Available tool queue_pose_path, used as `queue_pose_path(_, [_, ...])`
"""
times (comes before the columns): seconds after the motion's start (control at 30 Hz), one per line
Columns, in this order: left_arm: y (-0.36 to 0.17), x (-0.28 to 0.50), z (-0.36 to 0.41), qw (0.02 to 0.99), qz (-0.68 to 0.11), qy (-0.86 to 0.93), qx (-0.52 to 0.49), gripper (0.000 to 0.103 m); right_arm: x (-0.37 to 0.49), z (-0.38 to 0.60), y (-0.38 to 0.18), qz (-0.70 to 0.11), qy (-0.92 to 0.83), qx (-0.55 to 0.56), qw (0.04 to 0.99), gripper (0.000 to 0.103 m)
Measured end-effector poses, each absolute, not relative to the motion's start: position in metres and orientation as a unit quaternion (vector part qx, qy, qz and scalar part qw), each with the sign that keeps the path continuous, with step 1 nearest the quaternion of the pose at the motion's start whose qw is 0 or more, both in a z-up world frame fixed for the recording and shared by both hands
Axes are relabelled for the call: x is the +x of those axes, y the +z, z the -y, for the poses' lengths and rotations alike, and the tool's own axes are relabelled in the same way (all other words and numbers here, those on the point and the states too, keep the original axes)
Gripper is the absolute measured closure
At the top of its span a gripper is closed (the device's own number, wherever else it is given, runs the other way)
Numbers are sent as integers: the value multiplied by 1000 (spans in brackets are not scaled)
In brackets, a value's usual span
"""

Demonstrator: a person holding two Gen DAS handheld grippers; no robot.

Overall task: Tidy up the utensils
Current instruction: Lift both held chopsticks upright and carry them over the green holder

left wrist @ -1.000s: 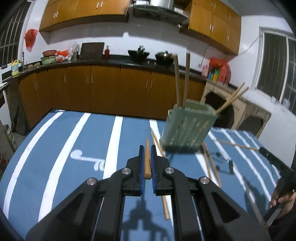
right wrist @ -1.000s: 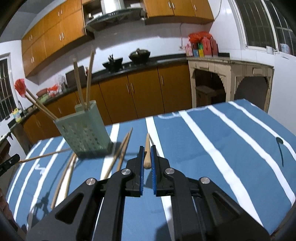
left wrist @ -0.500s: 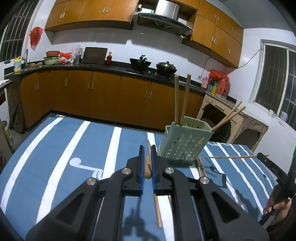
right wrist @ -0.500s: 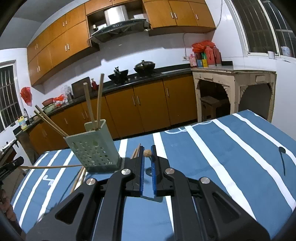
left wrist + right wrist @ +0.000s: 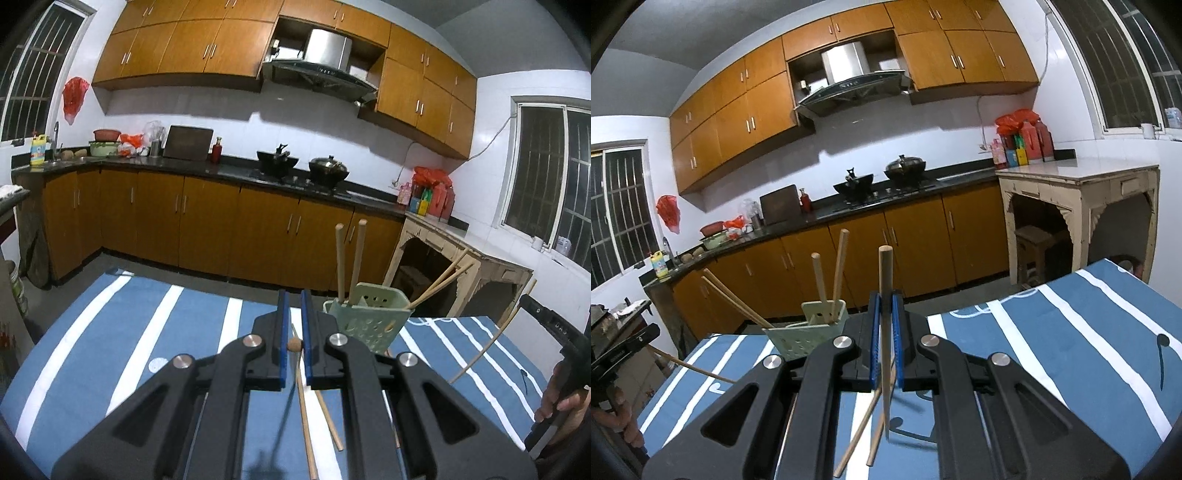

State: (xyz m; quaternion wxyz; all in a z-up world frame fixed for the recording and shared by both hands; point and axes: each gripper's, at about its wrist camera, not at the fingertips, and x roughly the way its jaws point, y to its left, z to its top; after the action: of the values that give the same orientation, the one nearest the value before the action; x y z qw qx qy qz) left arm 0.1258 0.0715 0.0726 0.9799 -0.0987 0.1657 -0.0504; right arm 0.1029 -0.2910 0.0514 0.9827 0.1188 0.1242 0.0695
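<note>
A: What are the left gripper's (image 5: pixel 294 345) jaws doing?

B: They are clenching one chopstick (image 5: pixel 294 345). From the left wrist view only its rounded end is showing between the blue pads, pointing at the camera. The right gripper (image 5: pixel 885 347) is also clamping on a chopstick (image 5: pixel 885 280), which is standing nearly upright through the jaws, its thick end above them and its thin end hanging below.

A: So both are closing to nearly nothing?

B: Yes, only the thickness of a stick is keeping the pads apart.

A: Where are the other utensils sitting?

B: The green holder (image 5: pixel 371 319) is standing toward the far edge of the surface (image 5: pixel 110 354), just beyond the left jaws and to their right. Four chopsticks are already leaning in it. Loose chopsticks (image 5: pixel 325 413) are lying on the striped cloth below the jaws, near the middle.

A: What is worrying you from here?

B: Each stick is being pinched at one narrow spot, so I judge it could be pivoting or slipping as it is tipped toward the holder. A tip could be catching on the rim or on the leaning sticks. The light holder could be tipping over if nudged. Both hands are working close together, so the two sticks could be colliding.
</note>
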Motion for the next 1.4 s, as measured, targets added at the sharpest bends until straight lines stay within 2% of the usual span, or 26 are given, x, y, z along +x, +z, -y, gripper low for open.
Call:
queue_pose_path(0.6, [100,143,-57,985,-156,-57,-53,95,110,288,54,-131,74,119,981,95])
queue_pose_path(1.1, [86,159,-49,980,-174,-66,-71,96,118,291,51,-137,82,118,980,96])
queue_pose_path(1.4, [135,141,-45,981,-141,-107,-79,96,103,289,106,-98,140,133,976,96])
